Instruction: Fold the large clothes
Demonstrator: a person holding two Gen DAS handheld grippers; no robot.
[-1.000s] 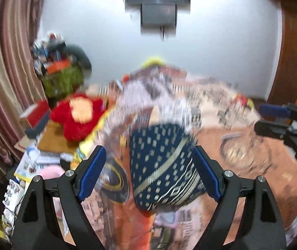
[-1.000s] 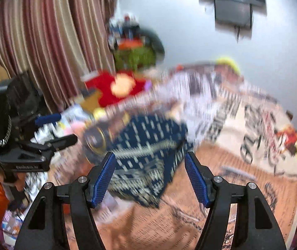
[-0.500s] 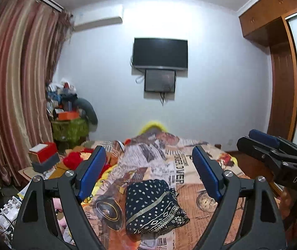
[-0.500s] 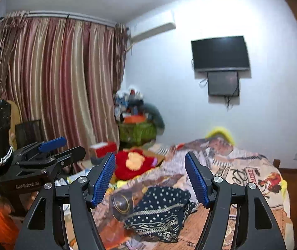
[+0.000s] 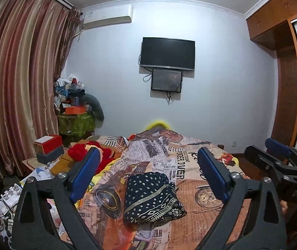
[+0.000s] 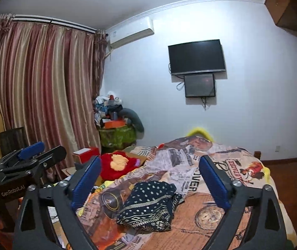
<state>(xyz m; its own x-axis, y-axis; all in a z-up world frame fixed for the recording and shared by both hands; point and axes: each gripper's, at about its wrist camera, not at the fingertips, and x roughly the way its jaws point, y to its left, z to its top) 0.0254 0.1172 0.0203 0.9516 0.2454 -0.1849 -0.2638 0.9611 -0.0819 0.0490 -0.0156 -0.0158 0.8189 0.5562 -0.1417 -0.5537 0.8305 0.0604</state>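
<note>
On a bed covered with a newspaper-print sheet in orange, cream and grey (image 5: 192, 170) lies a folded garment of dark navy cloth with pale dots and a patterned gold band (image 5: 151, 198), a neat, slightly puffed bundle near the middle of the sheet. Above and short of it, the left gripper (image 5: 148, 177) with black arms and blue pads has its jaws opening wide, nothing between them; the bundle lies well beyond the fingertips, untouched. Seen from the right wrist view, the right gripper (image 6: 149, 182) is likewise opening, its blue pads apart and gripping nothing, with the same bundle (image 6: 148, 206) resting on the sheet beyond it. Each gripper shows at the edge of the other's view. Behind the bed, a black flat television (image 5: 167, 53) hangs on a pale wall above a smaller dark screen. Striped red and gold curtains (image 5: 17, 87) fill the left side, and a red plush toy (image 6: 119, 163) sits beside the bed.
</note>
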